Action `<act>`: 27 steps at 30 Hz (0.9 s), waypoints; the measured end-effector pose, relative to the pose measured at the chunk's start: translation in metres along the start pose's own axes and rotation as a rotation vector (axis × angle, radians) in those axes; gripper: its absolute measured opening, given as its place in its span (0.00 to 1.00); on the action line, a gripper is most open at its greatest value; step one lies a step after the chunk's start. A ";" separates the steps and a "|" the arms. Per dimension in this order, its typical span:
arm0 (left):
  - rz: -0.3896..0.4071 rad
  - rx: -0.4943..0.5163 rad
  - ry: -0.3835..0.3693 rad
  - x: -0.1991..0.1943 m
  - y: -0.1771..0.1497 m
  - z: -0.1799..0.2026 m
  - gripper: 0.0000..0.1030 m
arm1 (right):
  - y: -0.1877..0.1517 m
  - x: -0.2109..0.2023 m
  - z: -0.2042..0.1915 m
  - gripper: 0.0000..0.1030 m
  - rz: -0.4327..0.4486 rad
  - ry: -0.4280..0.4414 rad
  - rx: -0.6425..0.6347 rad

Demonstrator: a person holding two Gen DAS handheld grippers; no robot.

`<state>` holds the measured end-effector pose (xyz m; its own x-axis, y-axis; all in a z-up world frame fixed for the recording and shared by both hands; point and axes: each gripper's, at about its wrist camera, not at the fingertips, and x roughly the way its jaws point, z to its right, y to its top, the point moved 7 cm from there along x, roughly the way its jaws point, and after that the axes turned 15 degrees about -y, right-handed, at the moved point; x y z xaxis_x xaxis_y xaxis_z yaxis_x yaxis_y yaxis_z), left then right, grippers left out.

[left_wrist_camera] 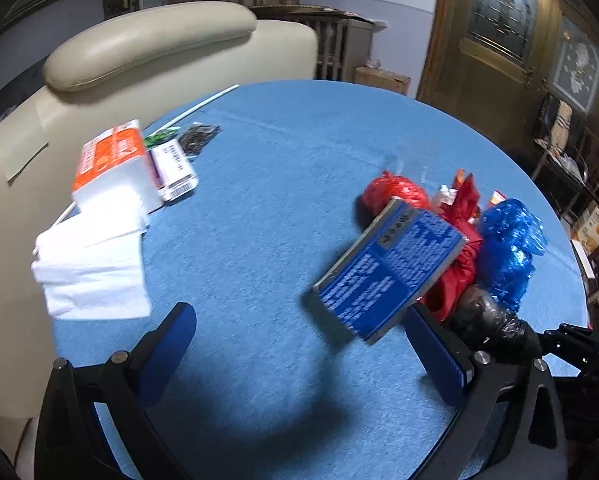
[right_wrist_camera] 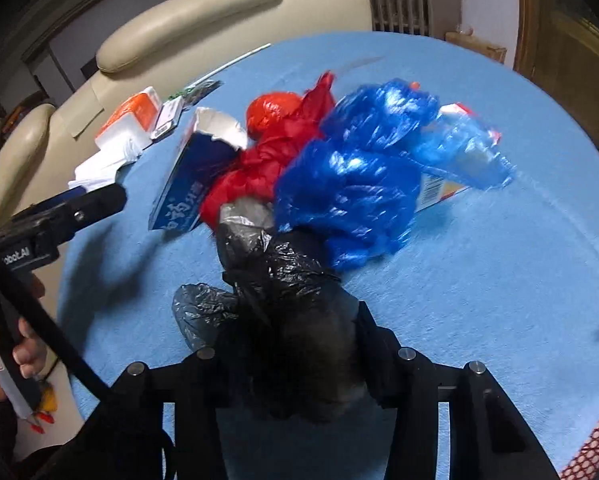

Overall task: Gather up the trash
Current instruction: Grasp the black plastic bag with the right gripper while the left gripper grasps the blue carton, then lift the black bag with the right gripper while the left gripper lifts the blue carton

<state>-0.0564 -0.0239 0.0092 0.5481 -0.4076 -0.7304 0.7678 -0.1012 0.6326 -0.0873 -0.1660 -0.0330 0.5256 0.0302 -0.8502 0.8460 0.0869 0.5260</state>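
Note:
A heap of trash lies on the round blue table (left_wrist_camera: pixel 267 184): a blue printed box (left_wrist_camera: pixel 391 272), a crumpled red bag (left_wrist_camera: pixel 395 192), a blue plastic bag (left_wrist_camera: pixel 507 248) and a black plastic bag (left_wrist_camera: pixel 487 320). In the right wrist view my right gripper (right_wrist_camera: pixel 291 332) is shut on the black plastic bag (right_wrist_camera: pixel 283 276), which bulges between its narrow jaws and hides the pads. The blue bag (right_wrist_camera: pixel 351 184), red bag (right_wrist_camera: pixel 267 152) and torn blue box (right_wrist_camera: pixel 191 176) lie just beyond. My left gripper (left_wrist_camera: pixel 299 344) stands open above bare cloth, its right finger beside the box.
An orange-and-white tissue pack (left_wrist_camera: pixel 111 168) with loose white tissues (left_wrist_camera: pixel 91 268) and a small purple-white box (left_wrist_camera: pixel 175 172) sit at the table's left. A beige sofa (left_wrist_camera: pixel 151 48) stands behind. A red mesh basket (right_wrist_camera: pixel 595 448) shows at the lower right edge. A carton (right_wrist_camera: pixel 439 188) lies under the blue bag.

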 end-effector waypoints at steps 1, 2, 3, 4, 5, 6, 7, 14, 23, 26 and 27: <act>-0.004 0.017 -0.012 0.003 0.002 0.005 1.00 | -0.001 -0.001 -0.002 0.43 0.005 0.001 -0.006; -0.009 0.036 -0.022 0.007 0.004 0.010 1.00 | -0.003 -0.004 -0.003 0.42 0.011 0.005 -0.009; -0.015 0.054 -0.031 0.011 0.006 0.015 1.00 | -0.006 -0.008 -0.003 0.42 0.017 0.004 -0.008; -0.022 0.071 -0.043 0.015 0.007 0.020 1.00 | -0.008 -0.010 -0.003 0.42 0.018 0.002 -0.004; -0.034 0.095 -0.064 0.021 0.009 0.025 1.00 | -0.013 -0.013 0.000 0.41 0.012 0.005 0.005; -0.044 0.111 -0.075 0.027 0.010 0.028 1.00 | -0.020 -0.016 0.002 0.42 0.005 0.008 0.017; -0.053 0.126 -0.081 0.031 0.010 0.030 1.00 | -0.026 -0.019 0.004 0.41 0.001 0.010 0.024; -0.120 0.225 -0.112 0.058 0.013 0.038 1.00 | -0.049 -0.040 0.023 0.41 -0.005 0.012 0.077; -0.171 0.117 -0.149 0.066 0.003 0.018 0.59 | -0.042 -0.049 0.011 0.41 0.021 0.049 0.081; -0.154 0.085 -0.159 0.060 0.003 0.014 0.59 | -0.044 -0.053 0.004 0.41 0.027 0.063 0.069; -0.147 0.082 -0.155 0.059 0.003 0.014 0.59 | -0.044 -0.053 0.002 0.41 0.027 0.067 0.070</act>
<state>-0.0261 -0.0605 -0.0281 0.3699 -0.5173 -0.7717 0.8024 -0.2408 0.5460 -0.1524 -0.1739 -0.0109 0.5433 0.0981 -0.8338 0.8369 0.0159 0.5472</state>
